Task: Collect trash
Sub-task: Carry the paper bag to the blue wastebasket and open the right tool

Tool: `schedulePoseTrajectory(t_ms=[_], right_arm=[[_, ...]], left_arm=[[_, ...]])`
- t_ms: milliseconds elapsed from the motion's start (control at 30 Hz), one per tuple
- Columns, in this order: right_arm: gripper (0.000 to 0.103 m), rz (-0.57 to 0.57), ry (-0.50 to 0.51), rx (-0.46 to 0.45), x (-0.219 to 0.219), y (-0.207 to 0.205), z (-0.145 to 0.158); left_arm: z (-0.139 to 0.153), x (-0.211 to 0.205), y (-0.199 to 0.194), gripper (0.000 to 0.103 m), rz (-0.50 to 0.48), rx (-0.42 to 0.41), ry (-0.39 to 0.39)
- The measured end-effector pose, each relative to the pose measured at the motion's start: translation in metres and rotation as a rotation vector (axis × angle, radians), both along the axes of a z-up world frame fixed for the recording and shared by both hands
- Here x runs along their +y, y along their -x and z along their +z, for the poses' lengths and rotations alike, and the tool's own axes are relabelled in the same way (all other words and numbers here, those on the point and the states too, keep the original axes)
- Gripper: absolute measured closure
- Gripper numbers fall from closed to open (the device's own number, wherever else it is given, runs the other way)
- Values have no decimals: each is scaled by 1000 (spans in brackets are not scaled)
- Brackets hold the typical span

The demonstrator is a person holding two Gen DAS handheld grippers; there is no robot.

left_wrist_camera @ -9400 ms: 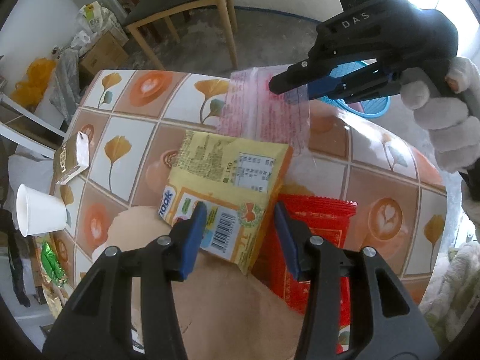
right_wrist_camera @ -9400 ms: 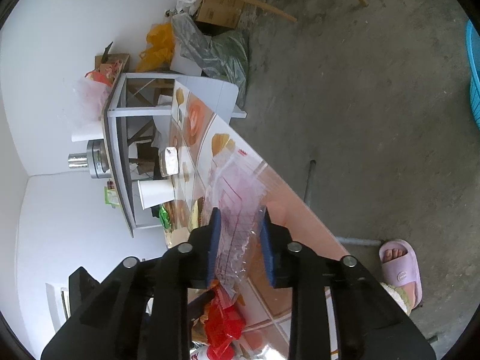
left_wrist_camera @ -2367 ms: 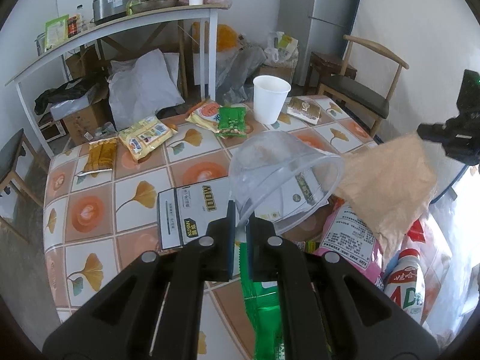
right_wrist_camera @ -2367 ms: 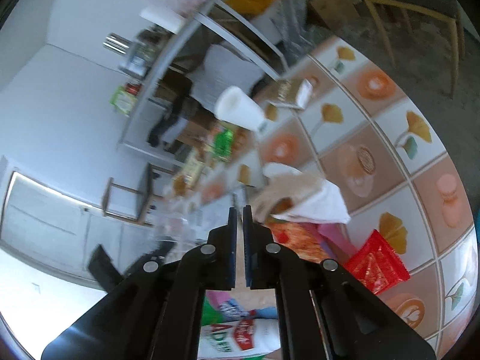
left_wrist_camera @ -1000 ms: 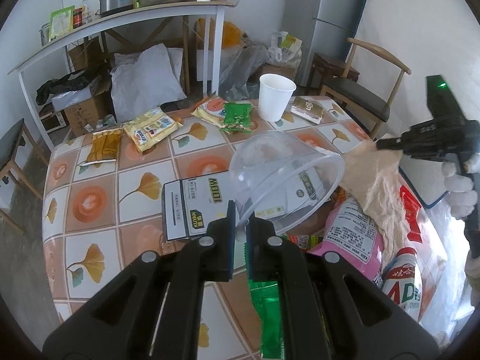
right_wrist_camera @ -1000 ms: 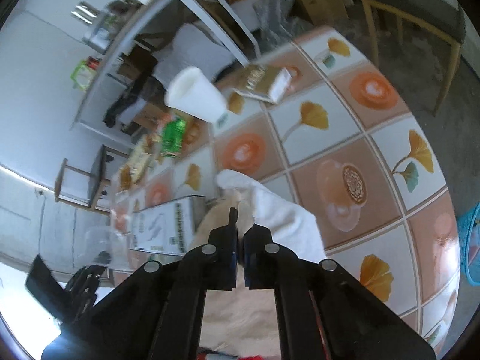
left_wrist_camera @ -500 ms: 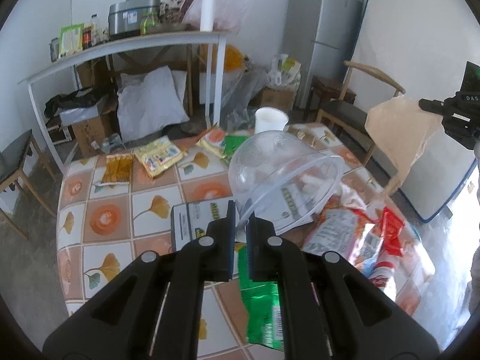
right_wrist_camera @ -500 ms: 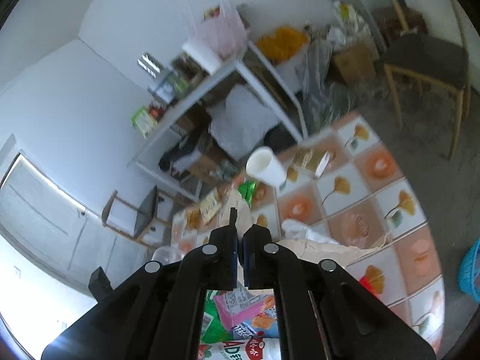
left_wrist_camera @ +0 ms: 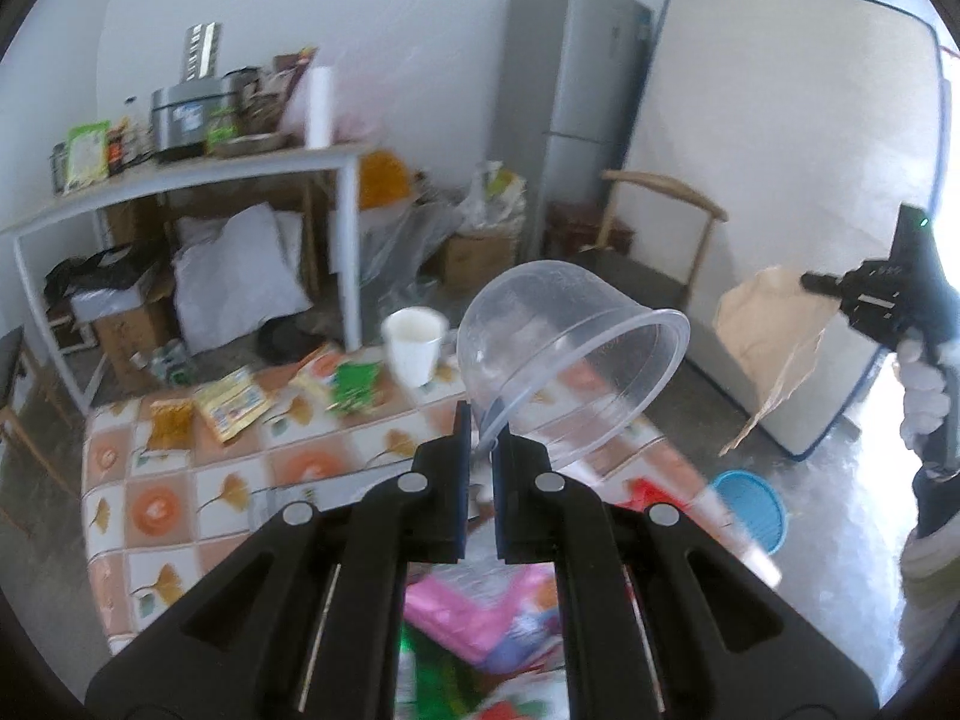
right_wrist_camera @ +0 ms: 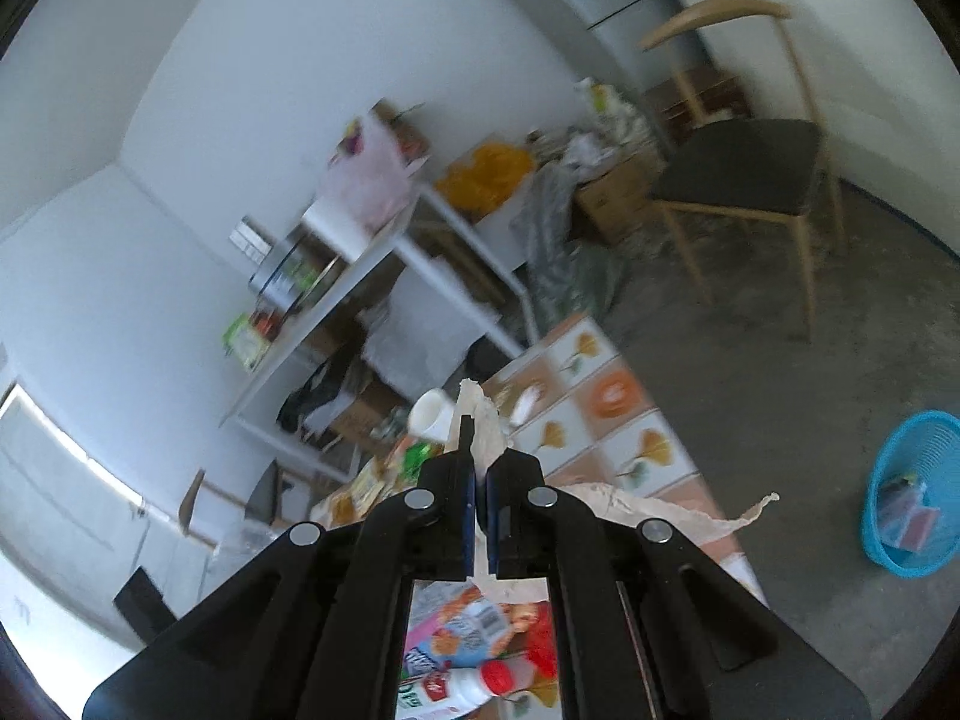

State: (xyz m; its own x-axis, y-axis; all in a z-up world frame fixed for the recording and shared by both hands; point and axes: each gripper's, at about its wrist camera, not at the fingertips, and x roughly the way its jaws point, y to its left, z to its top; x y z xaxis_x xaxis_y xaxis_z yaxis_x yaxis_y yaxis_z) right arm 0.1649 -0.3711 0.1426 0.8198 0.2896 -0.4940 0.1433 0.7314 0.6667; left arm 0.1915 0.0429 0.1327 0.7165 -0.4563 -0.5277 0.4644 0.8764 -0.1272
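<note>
Left gripper (left_wrist_camera: 478,420): its jaws are clamping the rim of the clear plastic bowl (left_wrist_camera: 564,354), just as they were a second ago; the bowl is tipping mouth-down to the right, in the air above the table (left_wrist_camera: 240,480).
Right gripper (right_wrist_camera: 478,450): its jaws are pinching a torn sheet of brown paper (right_wrist_camera: 630,510); in the left wrist view it is showing at far right (left_wrist_camera: 810,285) with the paper (left_wrist_camera: 774,330) dangling free, where a second ago the paper was lying low against the packets.
Height: both claws are sitting higher than a second ago; the table is looking smaller and further below, and the floor and blue basket (left_wrist_camera: 750,507) are now showing.
Remaining trash: the white cup (left_wrist_camera: 414,345), green packet (left_wrist_camera: 354,384) and yellow packets (left_wrist_camera: 231,402) are lying on the table's far side as before; pink and red wrappers (left_wrist_camera: 480,612) are lying beneath the left gripper.
Basket: it is standing on the floor right of the table, a few wrappers inside it in the right wrist view (right_wrist_camera: 882,510).
</note>
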Motion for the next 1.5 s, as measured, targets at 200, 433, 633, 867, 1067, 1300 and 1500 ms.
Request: schedulePoseTrajectory(t_ms=[200, 433, 633, 867, 1067, 1300, 1500], right_arm=[[100, -151, -10, -22, -57, 55, 5], [100, -262, -57, -5, -109, 111, -21], [100, -329, -145, 65, -148, 143, -73], [100, -418, -212, 134, -187, 164, -127], [100, -499, -250, 202, -226, 167, -175], [100, -591, -254, 294, -269, 156, -230], [100, -637, -259, 348, -304, 144, -271]], left_arm=[[17, -53, 20, 98, -103, -16, -2], [16, -131, 34, 98, -256, 86, 25], [-2, -213, 33, 98, -400, 227, 23], [-51, -330, 27, 98, -546, 364, -67], [-110, -420, 22, 98, -633, 477, -162], [-183, -502, 20, 98, -690, 542, -297], [-242, -552, 19, 98, -692, 573, -402]])
